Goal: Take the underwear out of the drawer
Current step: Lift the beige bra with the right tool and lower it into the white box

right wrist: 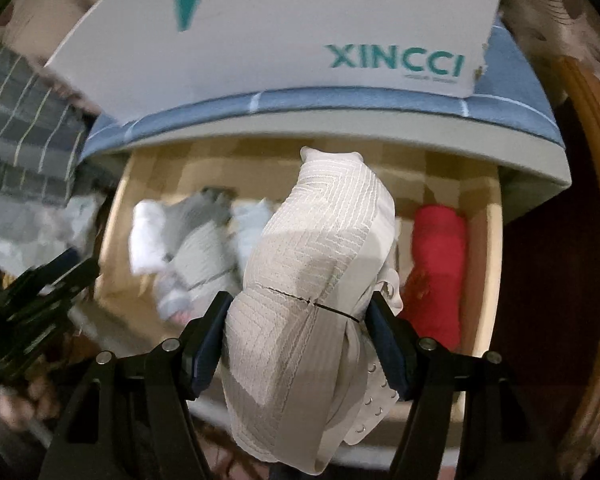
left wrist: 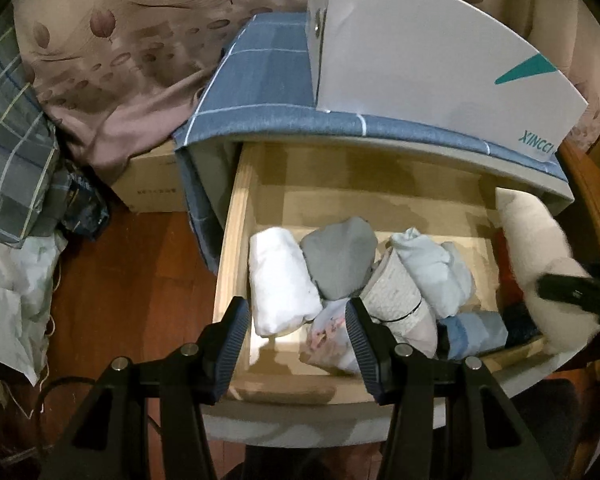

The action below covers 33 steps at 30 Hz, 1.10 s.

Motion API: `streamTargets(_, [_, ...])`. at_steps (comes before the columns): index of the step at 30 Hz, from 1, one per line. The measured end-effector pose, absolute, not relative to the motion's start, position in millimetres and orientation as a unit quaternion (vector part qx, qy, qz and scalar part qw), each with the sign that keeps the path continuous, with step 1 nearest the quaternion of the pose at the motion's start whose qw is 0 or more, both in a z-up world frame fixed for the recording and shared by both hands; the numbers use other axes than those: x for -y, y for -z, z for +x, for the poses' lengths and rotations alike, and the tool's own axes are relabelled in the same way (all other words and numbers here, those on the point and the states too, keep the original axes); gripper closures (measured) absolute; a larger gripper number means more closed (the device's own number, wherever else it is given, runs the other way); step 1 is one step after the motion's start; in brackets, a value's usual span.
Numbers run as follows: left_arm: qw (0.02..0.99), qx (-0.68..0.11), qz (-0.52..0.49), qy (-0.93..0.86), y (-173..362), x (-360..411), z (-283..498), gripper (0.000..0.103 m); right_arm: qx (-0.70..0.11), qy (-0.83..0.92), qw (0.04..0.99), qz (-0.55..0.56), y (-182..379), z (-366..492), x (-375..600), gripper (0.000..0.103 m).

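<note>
The cream underwear (right wrist: 312,280) is being clamped by the right claw (right wrist: 300,320), above the open drawer (left wrist: 236,248). The left claw (left wrist: 298,320) is being held apart over rolled garments (left wrist: 280,280); a white box (left wrist: 420,60) is standing beyond it.

I see the open drawer (left wrist: 236,248) under the cloth-covered cabinet top (left wrist: 260,92); a box (left wrist: 420,60) stands on that top; rolled garments (left wrist: 340,256) lie side by side in the drawer; my right gripper (right wrist: 298,320) holds a rolled bundle (right wrist: 320,240) above them; my left gripper (left wrist: 296,320) hangs over the drawer's front left.
</note>
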<state>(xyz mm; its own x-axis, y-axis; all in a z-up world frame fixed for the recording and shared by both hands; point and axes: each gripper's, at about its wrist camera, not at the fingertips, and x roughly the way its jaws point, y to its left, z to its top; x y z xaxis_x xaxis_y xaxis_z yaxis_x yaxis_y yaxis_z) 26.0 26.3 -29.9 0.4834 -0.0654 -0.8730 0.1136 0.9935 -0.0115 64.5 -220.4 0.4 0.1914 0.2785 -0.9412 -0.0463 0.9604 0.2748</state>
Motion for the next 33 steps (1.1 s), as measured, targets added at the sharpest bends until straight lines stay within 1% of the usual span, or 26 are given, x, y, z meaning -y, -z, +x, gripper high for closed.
streamTargets(3, [0.86,-0.508,0.017,0.047,34.7,-28.9,25.7,0.051,-0.629,-0.125,0.762,0.092,-16.9,50.0,218.4,0.04])
streamTargets(7, [0.86,-0.509,0.016,0.032,39.1,-31.3,24.5,0.051,-0.594,-0.139,0.788,0.076,-53.8,33.7,218.3,0.04])
streamTargets(10, [0.869,-0.494,0.014,0.026,35.7,-34.6,21.1,0.051,-0.547,-0.143,0.822,0.066,-90.0,22.8,221.9,0.04])
streamTargets(13, [0.872,-0.489,-0.001,0.024,34.8,-39.1,20.4,0.051,-0.483,-0.141,0.863,0.051,-130.8,18.8,225.6,0.04])
streamTargets(16, [0.876,-0.482,-0.001,0.02,33.8,-40.8,19.6,0.051,-0.437,-0.13,0.889,0.048,-164.4,28.6,231.3,0.04])
streamTargets(21, [0.877,-0.481,0.008,0.015,34.6,-37.8,19.3,0.051,-0.399,-0.103,0.911,0.025,-200.8,74.9,235.5,0.04])
streamTargets(27, [0.879,-0.477,0.008,0.015,34.9,-38.5,17.2,0.051,-0.407,-0.075,0.91,-0.002,-203.5,151.8,231.2,0.039])
streamTargets(33, [0.878,-0.478,0.008,0.017,33.8,-38.8,16.7,0.051,-0.458,-0.073,0.886,0.001,-163.1,209.4,229.6,0.039])
